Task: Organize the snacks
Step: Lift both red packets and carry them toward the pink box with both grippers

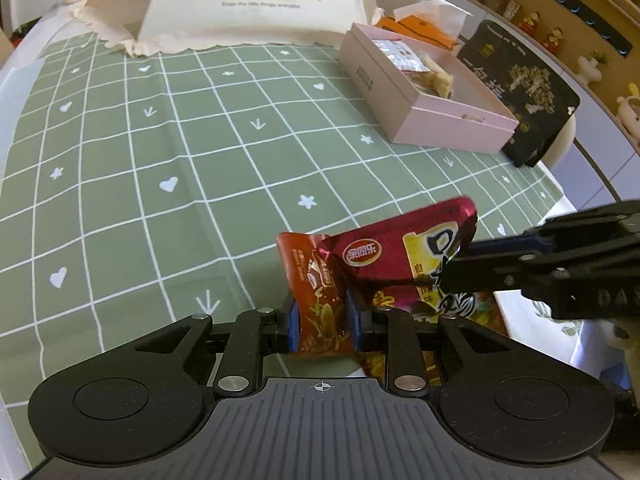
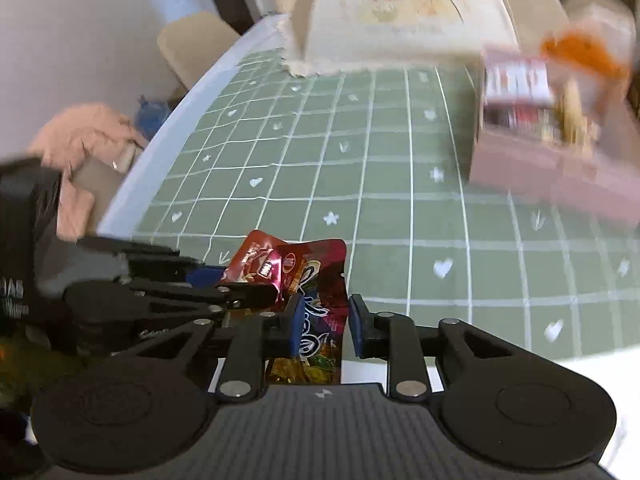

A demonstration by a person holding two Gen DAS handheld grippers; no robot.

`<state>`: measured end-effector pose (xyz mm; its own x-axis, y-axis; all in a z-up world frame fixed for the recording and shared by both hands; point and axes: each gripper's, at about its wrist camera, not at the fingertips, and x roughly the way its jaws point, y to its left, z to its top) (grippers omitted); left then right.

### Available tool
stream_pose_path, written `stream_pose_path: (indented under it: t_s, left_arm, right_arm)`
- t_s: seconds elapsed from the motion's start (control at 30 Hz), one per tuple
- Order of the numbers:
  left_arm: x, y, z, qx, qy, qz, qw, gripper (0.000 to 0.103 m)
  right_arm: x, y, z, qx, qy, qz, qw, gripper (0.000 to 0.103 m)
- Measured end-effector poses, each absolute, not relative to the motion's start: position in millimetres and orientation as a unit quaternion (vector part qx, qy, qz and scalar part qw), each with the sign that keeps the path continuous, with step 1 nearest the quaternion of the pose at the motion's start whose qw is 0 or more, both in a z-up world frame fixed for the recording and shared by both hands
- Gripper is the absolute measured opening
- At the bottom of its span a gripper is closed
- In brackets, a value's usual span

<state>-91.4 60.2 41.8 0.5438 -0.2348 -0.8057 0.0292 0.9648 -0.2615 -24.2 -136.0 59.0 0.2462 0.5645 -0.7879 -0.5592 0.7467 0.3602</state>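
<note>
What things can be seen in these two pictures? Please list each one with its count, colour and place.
brown snack packet: 1, reddish-brown, between left gripper's fingers
red snack packet: 1, dark red and yellow, between right gripper's fingers
pink box: 1, open, snacks inside, far right of table
black box: 1, black with gold print, behind pink box
tissue box: 1, orange, behind pink box
tablecloth: 1, green, white grid
cloth cover: 1, cream, table's far side
left gripper: 1, black
right gripper: 1, black

Both wrist cameras sit low over the green checked tablecloth, facing the far pink box (blurred from the right), sharing that cloth and box.
</note>
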Motion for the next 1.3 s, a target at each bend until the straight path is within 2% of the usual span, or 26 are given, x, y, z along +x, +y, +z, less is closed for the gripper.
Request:
stream_pose_path:
  t_s: [0.1,0.3,0.5,0.53,0.57,0.67,0.77,0.9,0.97,1.03,1.1,1.17,1.2,1.27,1.3]
  left_arm:
    - [-92,62,42,-0.109,0.471,-0.075,0.872,0.028]
    - [-92,62,41,-0.113,0.471,-0.077,0.872,0.028]
    - [-94,69,40,-0.131,0.47,-0.078,0.869,0.028]
    - [-95,69,41,-0.129,0.47,-0.077,0.87,0.028]
    - [-95,70,41,-0.127,0.469,-0.073,0.871,0.028]
    - [-96,73,42,-0.134,0.47,-0.076,0.869,0.026]
    - [-96,74,41,-0.134,0.468,-0.079,0.87,0.026]
    - [-97,76,40,-0.14,0.469,-0.079,0.868,0.026]
    - [-98,75,40,-0.14,0.47,-0.08,0.868,0.026]
    - [-99,74,41,-0.139,0.471,-0.084,0.867,0.026]
    - [-100,73,42,-0.139,0.472,-0.091,0.866,0.026]
    - [-99,72,40,-0.144,0.474,-0.097,0.863,0.026]
    - [-99,72,39,-0.146,0.475,-0.097,0.862,0.026]
    - [-98,74,38,-0.152,0.478,-0.098,0.86,0.026]
    - [-97,75,38,-0.155,0.48,-0.098,0.858,0.026]
  right_arm:
    - [-9,-150,38,0.074,0.544,0.351,0.759,0.038]
    - [-6,-157,7,0.132,0.582,0.339,0.727,0.045]
    - [-9,-160,27,0.123,0.566,0.342,0.741,0.033]
    - [-12,-161,37,0.125,0.554,0.348,0.746,0.02]
    - [-16,-161,49,0.127,0.542,0.362,0.748,0.011]
    - [-30,-148,79,0.1,0.51,0.417,0.746,0.009]
    - [-38,-126,76,0.052,0.504,0.431,0.746,0.011]
    - [-30,-128,55,0.087,0.539,0.418,0.727,0.023]
    - [-27,-134,51,0.107,0.549,0.411,0.72,0.035]
    - [-24,-141,50,0.11,0.562,0.397,0.717,0.058]
    - [-25,-141,46,0.102,0.576,0.387,0.713,0.066]
    - [-26,-137,39,0.093,0.592,0.379,0.706,0.066]
    - [-26,-135,35,0.096,0.598,0.381,0.698,0.066]
    - [-28,-132,30,0.094,0.604,0.38,0.694,0.051]
    - [-27,-130,28,0.091,0.606,0.377,0.694,0.026]
